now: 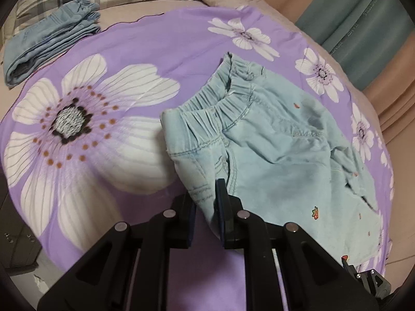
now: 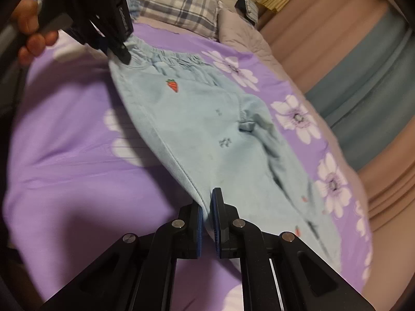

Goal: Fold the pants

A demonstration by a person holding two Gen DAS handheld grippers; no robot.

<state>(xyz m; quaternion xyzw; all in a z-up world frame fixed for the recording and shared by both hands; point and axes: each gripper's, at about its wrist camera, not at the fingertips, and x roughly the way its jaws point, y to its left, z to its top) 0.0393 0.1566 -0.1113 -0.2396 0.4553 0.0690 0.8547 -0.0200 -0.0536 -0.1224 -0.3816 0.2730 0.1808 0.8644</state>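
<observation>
The light blue pants (image 2: 207,134) lie on the purple flower sheet (image 1: 135,41), soft and floppy, so they look easy to bend, and the left gripper (image 1: 206,202) and right gripper (image 2: 207,207) each pinch one side edge.

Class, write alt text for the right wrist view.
The right gripper pinches the side edge of light blue pants on a purple floral sheet. The left gripper clamps the waistband corner.
</observation>
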